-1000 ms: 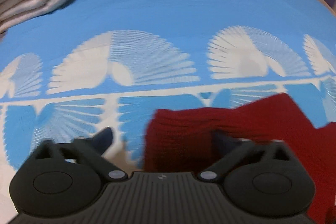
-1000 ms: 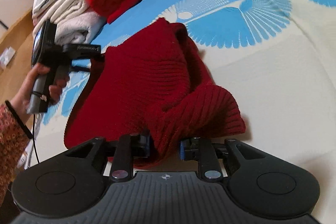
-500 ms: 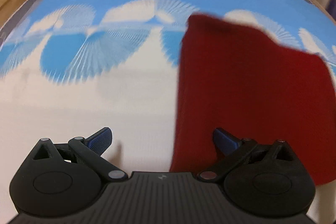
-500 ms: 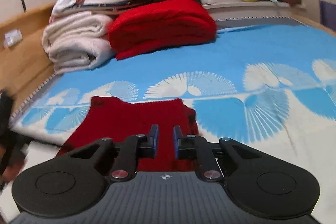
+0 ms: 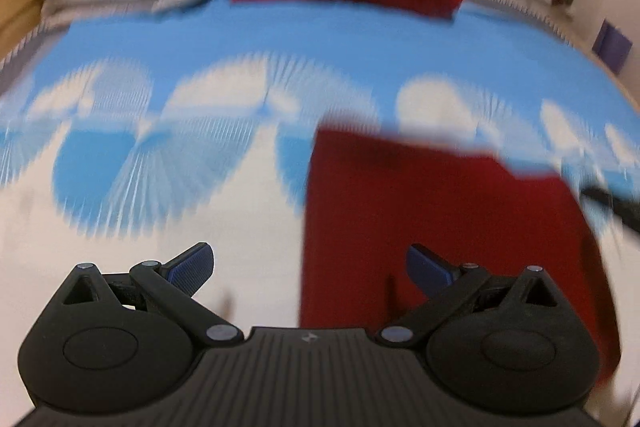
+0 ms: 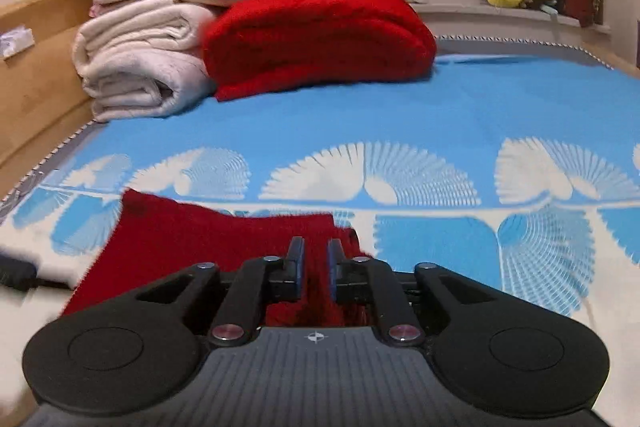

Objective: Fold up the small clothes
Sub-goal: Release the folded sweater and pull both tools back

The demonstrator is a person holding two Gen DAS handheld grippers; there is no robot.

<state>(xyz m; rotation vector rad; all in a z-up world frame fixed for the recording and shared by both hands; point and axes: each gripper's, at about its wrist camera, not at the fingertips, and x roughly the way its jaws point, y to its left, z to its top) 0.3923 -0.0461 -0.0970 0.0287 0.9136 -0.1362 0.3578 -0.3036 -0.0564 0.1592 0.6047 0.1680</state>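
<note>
Moved since a second ago: red sweater [image 6: 192,239], then bunched and draped through the right claw [image 6: 314,269], is now lying flat on the bed [image 6: 400,115]; both claws are drawing back from it. Fold judged laid down, likely needing smoothing or another fold. Right claw: pads narrow, nothing pinched, sweater lying below and ahead-left. Left claw [image 5: 308,267]: spread wide, empty, sweater [image 5: 440,211] lying beneath its right finger.
</note>
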